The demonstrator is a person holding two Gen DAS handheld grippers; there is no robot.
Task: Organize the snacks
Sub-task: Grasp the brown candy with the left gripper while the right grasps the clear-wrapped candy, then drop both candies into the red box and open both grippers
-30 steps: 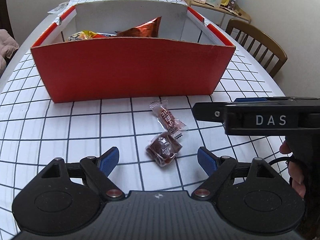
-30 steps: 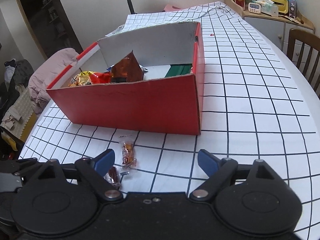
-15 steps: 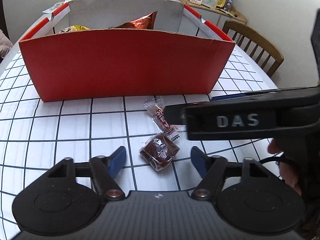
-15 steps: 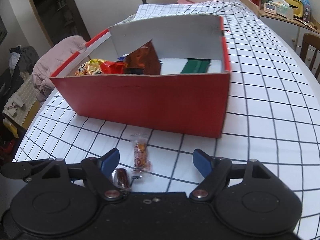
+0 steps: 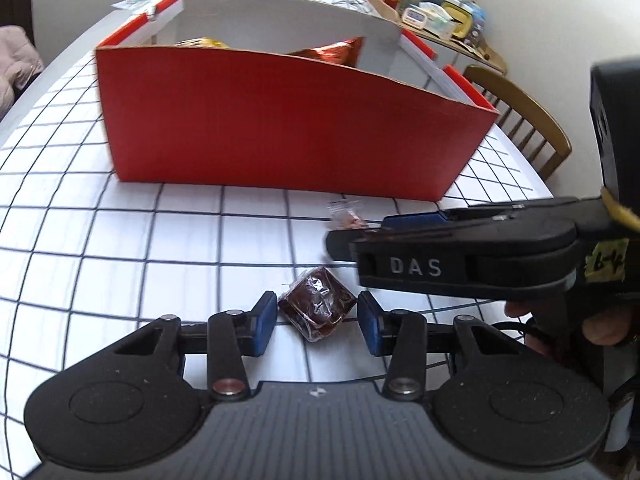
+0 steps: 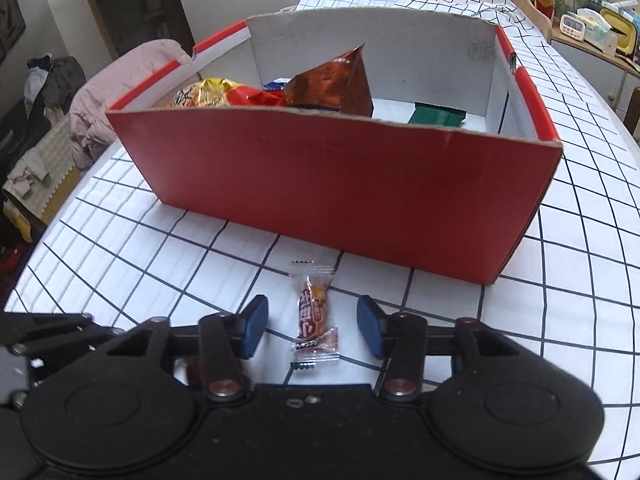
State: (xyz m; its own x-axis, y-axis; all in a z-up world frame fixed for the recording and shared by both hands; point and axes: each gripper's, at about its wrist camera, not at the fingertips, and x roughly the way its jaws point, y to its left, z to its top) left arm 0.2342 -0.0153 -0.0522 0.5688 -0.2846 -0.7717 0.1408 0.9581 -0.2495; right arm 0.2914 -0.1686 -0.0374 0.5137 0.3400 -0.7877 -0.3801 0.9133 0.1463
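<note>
My left claw sits released around the dark brown candy on the surface; my right claw sits released around the red-wrapped candy, near the red box.

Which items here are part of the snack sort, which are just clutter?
Job:
dark wrapped candy, between left gripper jaws
clear-wrapped candy, between right gripper jaws
red box holding snack bags and green packet

Lying about:
wooden chair
side shelf clutter
pink jacket
</note>
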